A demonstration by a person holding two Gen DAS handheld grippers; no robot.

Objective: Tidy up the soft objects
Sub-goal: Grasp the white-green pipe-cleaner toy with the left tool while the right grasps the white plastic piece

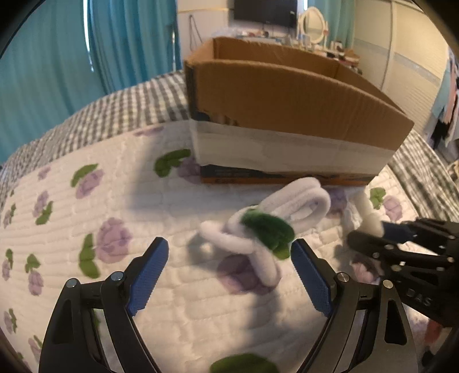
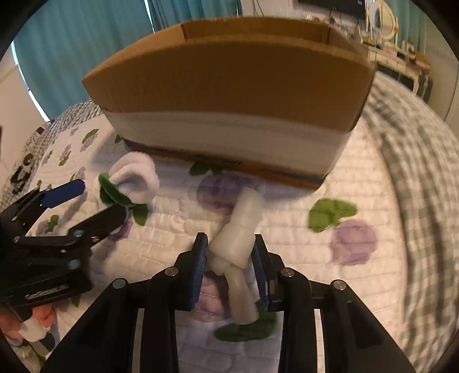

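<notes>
A white fuzzy looped toy with a green band (image 1: 266, 226) lies on the quilted bed in front of a cardboard box (image 1: 287, 94). My left gripper (image 1: 229, 252) is open, its blue pads on either side of the toy's near end; it also shows in the right wrist view (image 2: 94, 198), by the looped toy (image 2: 134, 180). My right gripper (image 2: 229, 252) is shut on a cream knotted soft toy (image 2: 241, 238) that points toward the box (image 2: 229, 86). In the left wrist view the right gripper (image 1: 370, 232) holds that toy (image 1: 367, 212) at the right.
The bed has a white quilt with purple flowers and green leaves (image 2: 344, 226) and a grey checked blanket (image 1: 114, 114) behind. Teal curtains (image 1: 57, 57) hang at the back left. A dresser with a mirror (image 1: 312, 23) stands behind the box.
</notes>
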